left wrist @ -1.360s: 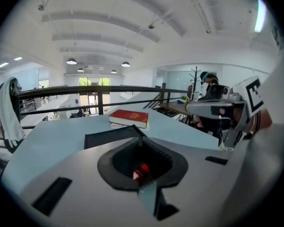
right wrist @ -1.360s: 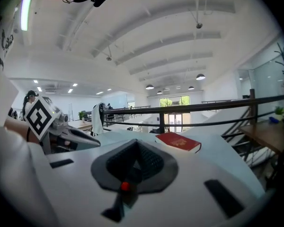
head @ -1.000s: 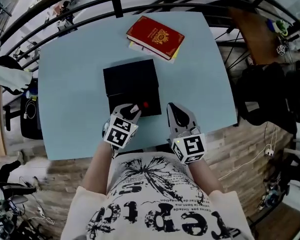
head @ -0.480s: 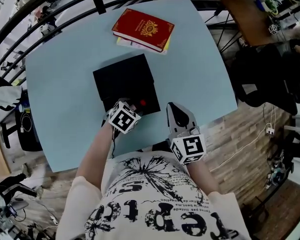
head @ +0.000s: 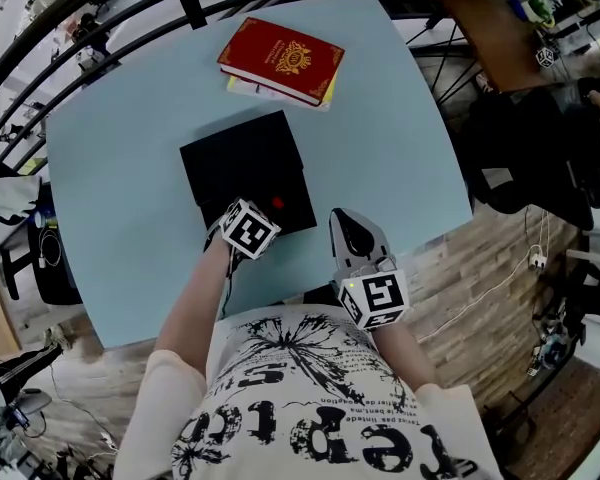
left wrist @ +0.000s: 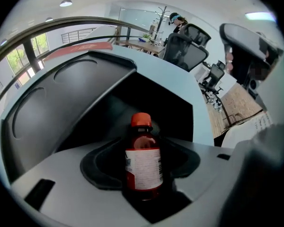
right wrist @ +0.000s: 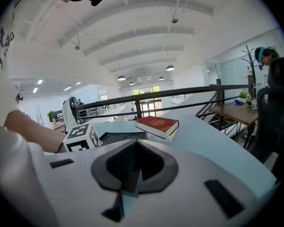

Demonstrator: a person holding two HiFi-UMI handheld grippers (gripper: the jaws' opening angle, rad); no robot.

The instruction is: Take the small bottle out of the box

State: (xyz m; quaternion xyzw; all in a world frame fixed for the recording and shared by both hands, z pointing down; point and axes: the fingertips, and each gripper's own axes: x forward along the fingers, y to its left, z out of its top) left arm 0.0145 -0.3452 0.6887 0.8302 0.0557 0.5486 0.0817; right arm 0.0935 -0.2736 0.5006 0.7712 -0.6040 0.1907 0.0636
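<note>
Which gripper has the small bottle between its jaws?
The left gripper, at the black box: its jaws have just been opening and straddle the red-capped small bottle. The right gripper is shut and empty.

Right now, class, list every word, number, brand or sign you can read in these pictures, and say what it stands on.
Label on the small bottle: print too blurred to read.
Red book: gold emblem, no legible words.
Shirt: large lettering, upside down, not readable with certainty.
Marker cubes: black-and-white square codes, no words.
</note>
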